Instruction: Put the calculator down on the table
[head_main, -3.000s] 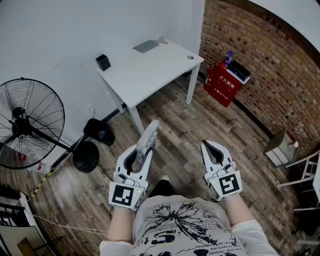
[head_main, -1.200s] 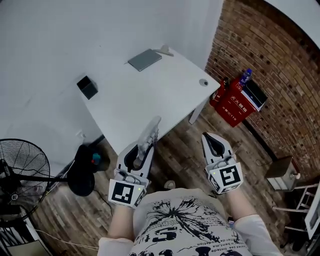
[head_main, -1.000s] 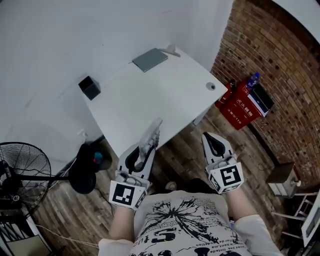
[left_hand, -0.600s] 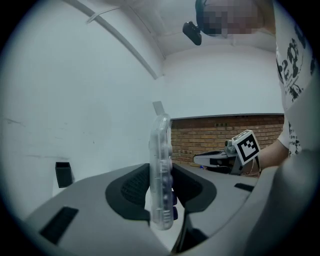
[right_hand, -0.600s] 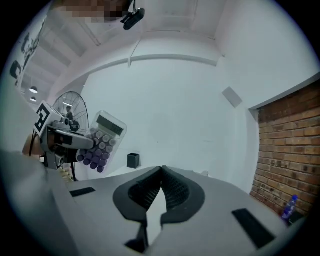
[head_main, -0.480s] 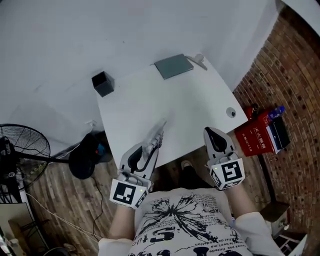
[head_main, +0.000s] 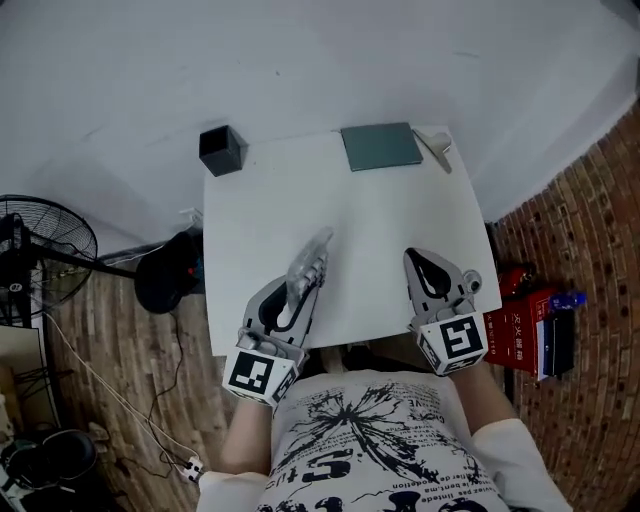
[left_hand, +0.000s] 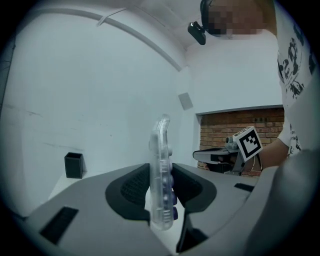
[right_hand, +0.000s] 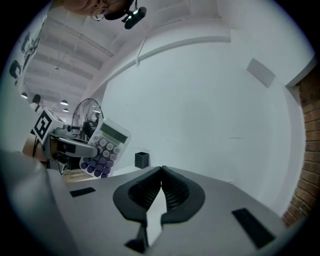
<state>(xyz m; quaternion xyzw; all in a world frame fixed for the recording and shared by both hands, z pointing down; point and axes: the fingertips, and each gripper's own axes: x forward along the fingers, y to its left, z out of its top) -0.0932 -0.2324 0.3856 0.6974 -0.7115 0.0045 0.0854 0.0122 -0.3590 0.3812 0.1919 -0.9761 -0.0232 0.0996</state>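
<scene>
My left gripper (head_main: 298, 278) is shut on a clear-cased calculator (head_main: 305, 266) with purple keys, held on edge above the near part of the white table (head_main: 260, 205). In the left gripper view the calculator (left_hand: 161, 175) stands upright between the two pads. The right gripper view shows the same calculator (right_hand: 103, 148), its keys and display facing that camera. My right gripper (head_main: 428, 268) is shut with nothing in it, over the table's near right side, and its jaws (right_hand: 161, 186) meet at the tips.
A black pen holder (head_main: 222, 151) stands at the table's far left corner. A grey-green notebook (head_main: 381, 146) lies at the far edge with a small white object (head_main: 437, 150) beside it. A floor fan (head_main: 40, 250) is left, a red box (head_main: 515, 330) right.
The view has swung over the table and both grippers have come forward above its near edge. The calculator stays gripped in the left gripper; the right stays shut.
</scene>
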